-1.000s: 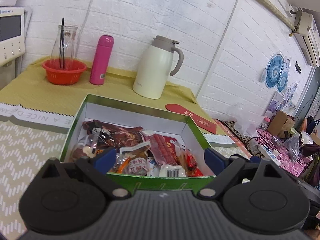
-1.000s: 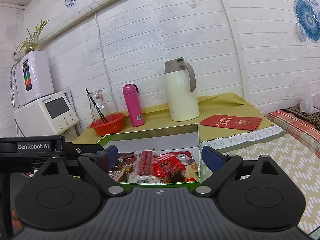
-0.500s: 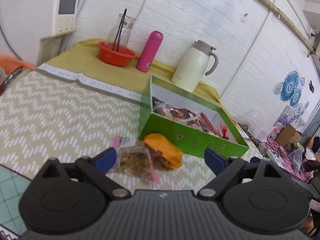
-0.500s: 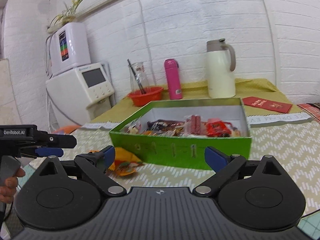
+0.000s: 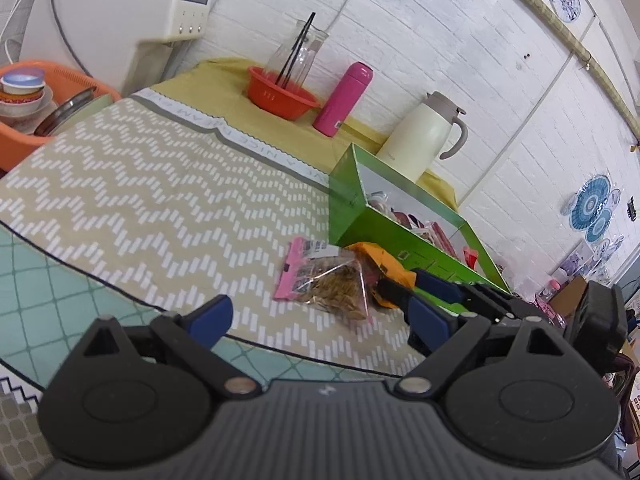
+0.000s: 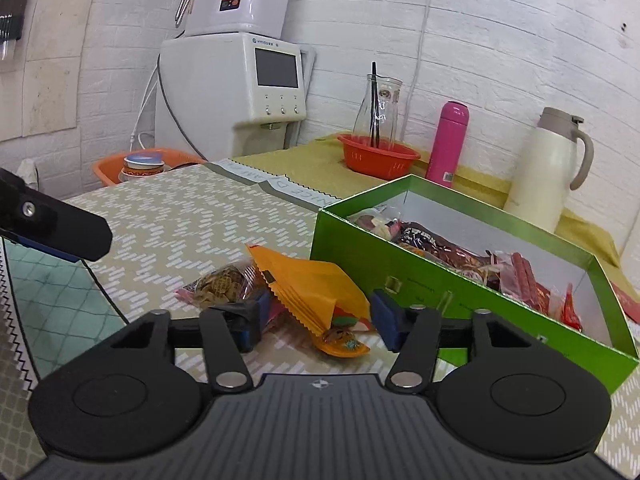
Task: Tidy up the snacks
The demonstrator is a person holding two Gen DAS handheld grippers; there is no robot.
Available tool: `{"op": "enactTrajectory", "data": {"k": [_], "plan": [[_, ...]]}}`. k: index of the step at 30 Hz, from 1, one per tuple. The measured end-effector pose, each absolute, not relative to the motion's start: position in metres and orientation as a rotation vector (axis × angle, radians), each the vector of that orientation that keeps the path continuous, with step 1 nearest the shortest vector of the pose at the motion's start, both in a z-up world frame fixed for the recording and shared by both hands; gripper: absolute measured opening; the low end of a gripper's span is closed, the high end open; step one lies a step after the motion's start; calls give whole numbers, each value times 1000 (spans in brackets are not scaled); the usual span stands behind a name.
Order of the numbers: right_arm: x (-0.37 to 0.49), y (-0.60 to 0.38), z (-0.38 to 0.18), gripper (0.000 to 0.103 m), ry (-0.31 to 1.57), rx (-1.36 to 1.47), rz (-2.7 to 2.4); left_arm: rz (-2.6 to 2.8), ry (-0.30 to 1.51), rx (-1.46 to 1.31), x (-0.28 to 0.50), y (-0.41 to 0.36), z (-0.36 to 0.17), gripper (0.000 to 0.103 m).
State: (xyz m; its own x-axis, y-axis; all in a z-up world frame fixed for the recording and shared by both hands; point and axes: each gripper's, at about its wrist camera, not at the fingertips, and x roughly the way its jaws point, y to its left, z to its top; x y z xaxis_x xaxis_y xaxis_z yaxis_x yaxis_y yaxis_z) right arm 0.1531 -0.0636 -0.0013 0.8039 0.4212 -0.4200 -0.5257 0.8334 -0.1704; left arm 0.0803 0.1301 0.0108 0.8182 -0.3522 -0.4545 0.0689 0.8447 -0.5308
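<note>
A green box (image 6: 448, 284) holding several snack packets stands on the zigzag cloth; it also shows in the left wrist view (image 5: 372, 220). Two loose packets lie by its near left corner: an orange packet (image 6: 308, 284) and a clear pink-edged packet of brown snacks (image 6: 224, 280), also in the left wrist view (image 5: 332, 284). My right gripper (image 6: 316, 320) is open, its fingers either side of the orange packet. My left gripper (image 5: 316, 316) is open and empty, held back from the packets. The right gripper's fingers (image 5: 436, 284) reach in from the right there.
At the back stand a cream jug (image 6: 548, 164), a pink bottle (image 6: 448, 144), and a red bowl (image 6: 376, 156) holding a glass carafe. A white water dispenser (image 6: 236, 80) and an orange basin of dishes (image 5: 24, 112) are at the left. A teal mat (image 5: 60, 292) lies near.
Both grippers pulled back from over the box and dropped lower. The right gripper moved in around the orange packet. The left swung left and back.
</note>
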Motion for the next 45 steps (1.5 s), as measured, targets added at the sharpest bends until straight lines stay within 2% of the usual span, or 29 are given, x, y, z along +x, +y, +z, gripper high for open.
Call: {"op": "enactTrajectory", "data": {"k": [1,3,9,14,15,16,17,22,24,25,26,31,33,36,38,40,42,44,45], "plan": [[153,-64,-1,48,389,-288,507,-245,575,-520,79,129,11,90],[136,-75,5,41,366,-278,496,-274,578,-504,77,125,10,90],[98,-100,-2,43,383,-345,520,-410,622,-481,80,99,7,90],[72,-118,-15,62,481,-338,578,-499,673,-448,85,70,0,90],[70,-121,-14,75,491,-322,586,-510,683,-441,86,65,-1,90],[68,-125,-13,93,495,-295,589,-519,692,-438,87,61,-1,90],[67,-129,-12,101,492,-256,592,-527,701,-434,88,58,-2,90],[65,-144,-8,103,513,-84,627,-557,716,-428,93,49,-3,87],[69,-147,-9,103,522,-48,603,-568,734,-445,98,49,-6,80],[72,-148,-10,103,525,-34,589,-570,744,-448,99,49,-8,73],[75,-149,-11,102,533,-18,570,-573,752,-452,101,49,-10,71],[89,-155,-14,79,570,79,514,-564,774,-472,102,51,-17,63],[96,-158,-15,73,594,148,517,-572,777,-464,102,50,-18,60],[101,-158,-18,73,629,219,550,-585,781,-456,103,46,-21,56],[104,-152,-19,72,641,223,559,-577,771,-434,105,44,-21,44],[108,-148,-23,72,648,220,547,-568,757,-426,106,43,-22,40],[111,-149,-26,70,648,259,546,-554,749,-418,106,43,-23,30],[113,-149,-25,58,644,256,552,-540,746,-412,106,42,-23,15],[113,-149,-24,50,640,249,545,-536,747,-416,106,42,-23,14]]}}
